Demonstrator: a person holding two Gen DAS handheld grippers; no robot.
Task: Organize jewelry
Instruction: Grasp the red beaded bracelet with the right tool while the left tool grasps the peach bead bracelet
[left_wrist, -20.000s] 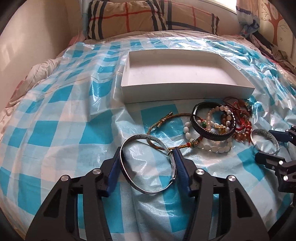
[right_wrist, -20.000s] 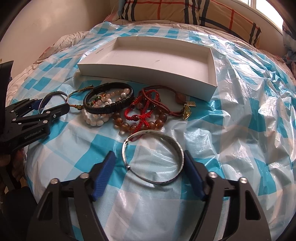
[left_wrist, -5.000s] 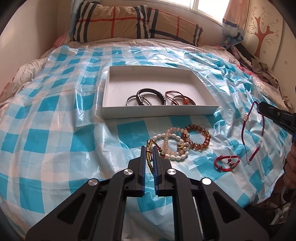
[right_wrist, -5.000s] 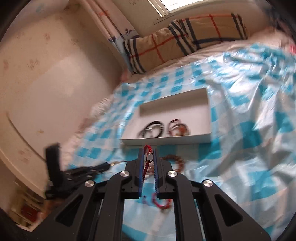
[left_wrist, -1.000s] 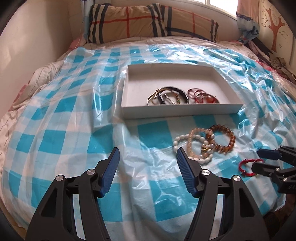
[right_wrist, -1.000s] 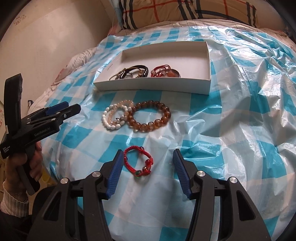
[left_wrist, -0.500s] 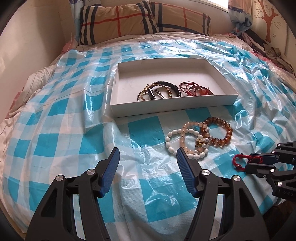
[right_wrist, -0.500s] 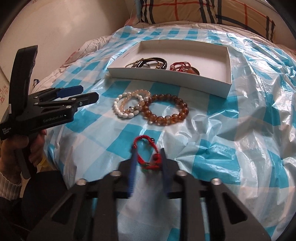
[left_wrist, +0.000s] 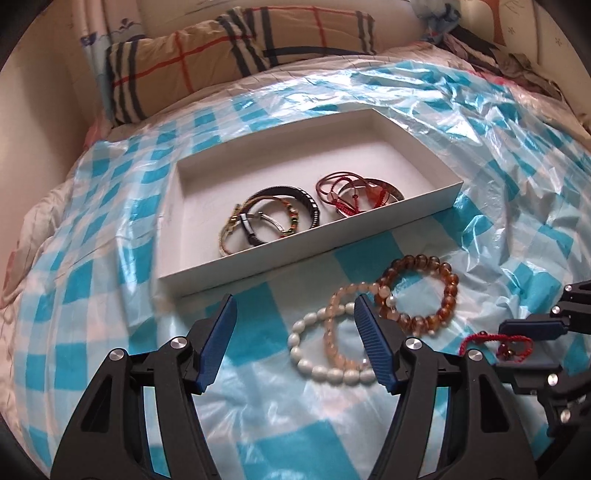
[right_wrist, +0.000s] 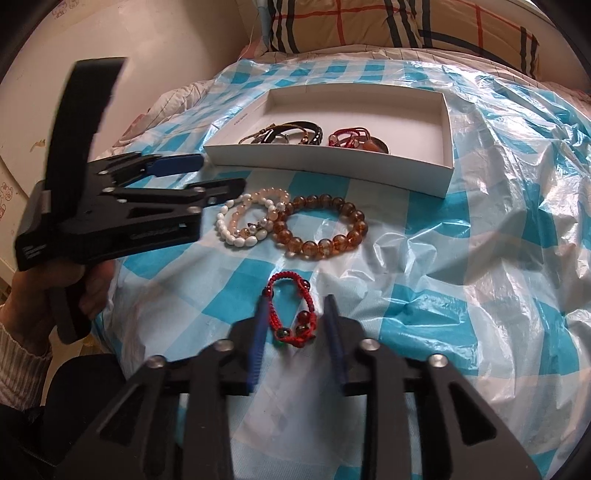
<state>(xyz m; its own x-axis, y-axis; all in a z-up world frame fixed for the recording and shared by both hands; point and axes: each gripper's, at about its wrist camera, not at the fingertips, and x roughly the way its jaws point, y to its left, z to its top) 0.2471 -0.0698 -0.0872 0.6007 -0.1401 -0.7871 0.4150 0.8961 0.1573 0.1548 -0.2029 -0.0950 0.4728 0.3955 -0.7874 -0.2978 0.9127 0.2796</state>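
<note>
A white box (left_wrist: 314, 240) (right_wrist: 332, 162) on the checked plastic sheet holds several bracelets, dark ones on the left and red ones on the right. In front of it lie a white bead bracelet (left_wrist: 328, 369) (right_wrist: 236, 240), a pink bead bracelet (left_wrist: 341, 295) (right_wrist: 273, 192) and an amber bead bracelet (left_wrist: 421, 291) (right_wrist: 321, 225). My left gripper (left_wrist: 293, 308) (right_wrist: 218, 171) is open, just left of the white and pink bracelets. My right gripper (right_wrist: 295, 308) (left_wrist: 532, 345) is part closed, with a red cord bracelet (right_wrist: 291, 314) (left_wrist: 495, 343) between its fingers, which stand a little off the cord on each side.
A plaid pillow (left_wrist: 236, 48) (right_wrist: 406, 22) lies at the head of the bed beyond the box. A wall is at the left. Clothes (left_wrist: 517, 66) are piled at the far right. The plastic sheet (right_wrist: 517, 221) is crumpled on the right.
My right gripper has narrowed around the red cord bracelet. My left gripper has moved forward and right toward the white and pink bead bracelets, still open.
</note>
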